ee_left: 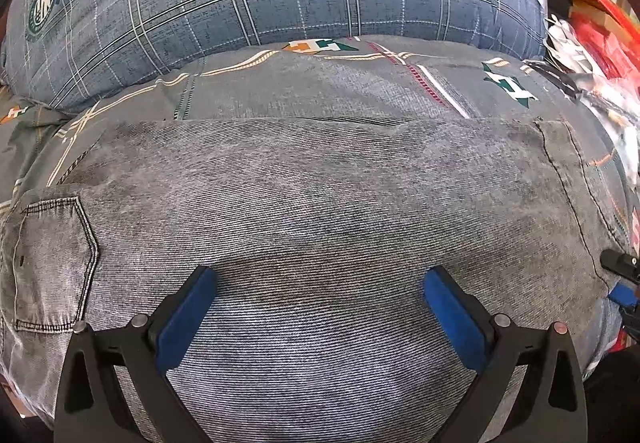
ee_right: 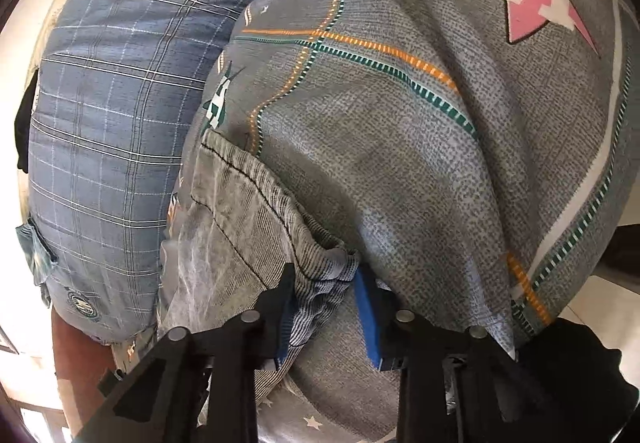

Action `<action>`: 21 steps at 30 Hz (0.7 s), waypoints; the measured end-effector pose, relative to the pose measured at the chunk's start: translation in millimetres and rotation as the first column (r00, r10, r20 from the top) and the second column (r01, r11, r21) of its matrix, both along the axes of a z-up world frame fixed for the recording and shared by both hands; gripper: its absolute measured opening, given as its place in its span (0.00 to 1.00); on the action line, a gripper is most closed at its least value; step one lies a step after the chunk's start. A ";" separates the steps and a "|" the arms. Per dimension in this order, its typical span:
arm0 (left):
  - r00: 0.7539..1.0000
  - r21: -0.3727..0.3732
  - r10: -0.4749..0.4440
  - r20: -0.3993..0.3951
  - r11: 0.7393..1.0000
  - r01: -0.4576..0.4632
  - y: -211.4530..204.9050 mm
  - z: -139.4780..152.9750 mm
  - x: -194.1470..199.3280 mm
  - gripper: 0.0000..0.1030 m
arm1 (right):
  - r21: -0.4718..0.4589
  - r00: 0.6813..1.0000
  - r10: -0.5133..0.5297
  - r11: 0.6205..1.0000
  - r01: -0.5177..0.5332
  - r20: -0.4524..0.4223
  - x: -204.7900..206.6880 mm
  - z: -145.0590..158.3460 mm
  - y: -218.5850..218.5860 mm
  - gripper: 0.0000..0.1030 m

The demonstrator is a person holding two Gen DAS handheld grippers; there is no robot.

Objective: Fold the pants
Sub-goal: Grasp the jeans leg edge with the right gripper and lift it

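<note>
Pants (ee_left: 320, 211) lie flat on the bed, pocket (ee_left: 52, 263) at far left. My left claw (ee_left: 320, 307) hangs wide over the mid cloth, gripping nothing. Right claw (ee_right: 326, 307) is narrow on the hem (bunched). Risk: thin bite slips, or it snags the sheet (ee_right: 400, 143) w/ it.
</note>
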State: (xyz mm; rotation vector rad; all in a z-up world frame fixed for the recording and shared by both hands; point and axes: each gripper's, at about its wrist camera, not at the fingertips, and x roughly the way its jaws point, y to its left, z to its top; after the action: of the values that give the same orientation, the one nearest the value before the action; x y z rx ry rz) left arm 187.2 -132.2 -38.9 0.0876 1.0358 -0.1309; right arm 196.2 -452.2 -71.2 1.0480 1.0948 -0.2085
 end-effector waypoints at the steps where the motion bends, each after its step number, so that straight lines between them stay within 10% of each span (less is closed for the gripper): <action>1: 1.000 0.004 -0.006 0.002 1.000 0.006 -1.1 0.3 0.3 1.00 | -0.009 1.000 0.007 1.000 -0.007 -0.007 0.4 1.0 1.3 0.31; 14: 0.995 -0.072 0.053 0.080 0.996 -0.047 26.3 24.5 -14.7 1.00 | -0.056 0.999 0.037 0.998 -0.036 0.027 2.8 7.5 7.2 0.21; 21: 0.999 0.017 0.039 0.013 0.999 -0.039 23.4 -2.3 -6.2 1.00 | -0.212 0.986 0.125 0.972 -0.100 0.108 7.5 51.1 29.0 0.20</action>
State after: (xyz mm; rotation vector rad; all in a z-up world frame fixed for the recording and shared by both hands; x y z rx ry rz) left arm 181.1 -108.8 -41.2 0.0834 1.0257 -0.0859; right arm 203.6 -423.2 -20.1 0.8006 0.9972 -0.1616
